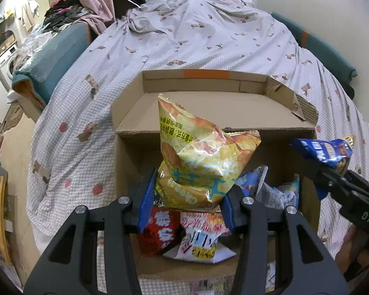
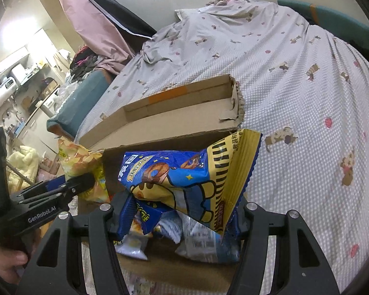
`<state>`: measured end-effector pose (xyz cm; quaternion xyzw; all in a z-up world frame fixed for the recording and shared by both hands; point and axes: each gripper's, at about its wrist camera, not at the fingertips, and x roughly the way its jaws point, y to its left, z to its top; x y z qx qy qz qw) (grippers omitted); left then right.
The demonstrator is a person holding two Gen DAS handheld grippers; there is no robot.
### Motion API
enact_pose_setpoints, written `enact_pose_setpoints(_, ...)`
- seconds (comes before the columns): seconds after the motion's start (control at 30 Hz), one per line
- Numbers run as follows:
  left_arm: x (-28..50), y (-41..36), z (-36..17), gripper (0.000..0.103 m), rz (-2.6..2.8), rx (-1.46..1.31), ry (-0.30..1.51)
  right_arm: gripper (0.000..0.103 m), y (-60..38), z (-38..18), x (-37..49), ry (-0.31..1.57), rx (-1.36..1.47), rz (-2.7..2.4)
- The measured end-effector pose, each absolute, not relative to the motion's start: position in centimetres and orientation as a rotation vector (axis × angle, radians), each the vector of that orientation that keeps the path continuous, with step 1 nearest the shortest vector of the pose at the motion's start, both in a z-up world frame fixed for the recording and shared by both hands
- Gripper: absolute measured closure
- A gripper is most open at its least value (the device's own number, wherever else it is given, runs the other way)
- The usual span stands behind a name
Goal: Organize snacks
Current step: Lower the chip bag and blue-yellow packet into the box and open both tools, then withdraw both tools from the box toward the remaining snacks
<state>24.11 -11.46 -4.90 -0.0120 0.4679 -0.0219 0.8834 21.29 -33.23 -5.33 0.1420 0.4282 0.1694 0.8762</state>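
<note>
An open cardboard box (image 1: 135,152) sits on the bed and holds several snack packets. My left gripper (image 1: 187,196) is shut on a yellow chip bag (image 1: 199,157) and holds it upright over the box. Under it lie a red packet (image 1: 160,231) and a white and pink packet (image 1: 201,238). My right gripper (image 2: 179,211) is shut on a blue and yellow cookie bag (image 2: 184,179) over the box's right side (image 2: 174,268). That bag shows in the left wrist view (image 1: 324,151), and the yellow bag shows in the right wrist view (image 2: 81,162).
The box's lid flap (image 1: 209,108) lies open behind it on the patterned bedspread (image 1: 209,41). Blue and white packets (image 1: 270,189) lie in the box's right part. A teal headboard (image 1: 54,56) and piled clothes are at the left.
</note>
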Motion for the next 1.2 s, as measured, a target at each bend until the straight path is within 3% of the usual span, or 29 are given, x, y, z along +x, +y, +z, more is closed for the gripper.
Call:
enact_pose_setpoints(0.27, 26.0, -12.1, -6.3, 0.060, -0.028, -0.024, 0.992, 0.040, -32.2, -6.1, 23.0, 0.934, 0.313, 0.356)
enact_pose_setpoints(0.83, 26.2, -11.3, -6.9, 0.058, -0.020, -0.069, 1.006, 0.029, -31.8, -4.6, 22.2, 0.867, 0.288, 0.391)
enact_pose_setpoints(0.87, 26.1, -11.3, -6.8, 0.055, -0.017, -0.071, 1.009, 0.027, -31.8, -4.4, 22.1, 0.860, 0.282, 0.389)
enact_pose_setpoints(0.93, 26.0, -11.2, -6.6, 0.034, -0.014, -0.077, 1.007, 0.014, -31.9, -4.3, 21.7, 0.854, 0.273, 0.377)
enact_pose_setpoints(0.97, 25.9, -11.1, -6.4, 0.018, -0.005, -0.079, 0.999, 0.008, -32.0, -4.3, 21.7, 0.857, 0.276, 0.371)
enact_pose_setpoints(1.0, 25.7, -11.0, -6.2, 0.009, 0.009, -0.078, 0.988, 0.007, -32.2, -4.3, 21.6, 0.855, 0.288, 0.374)
enact_pose_setpoints(1.2, 25.3, -11.0, -5.5, 0.009, 0.023, -0.051, 0.978, 0.007, -32.7, -4.1, 21.7, 0.867, 0.313, 0.379)
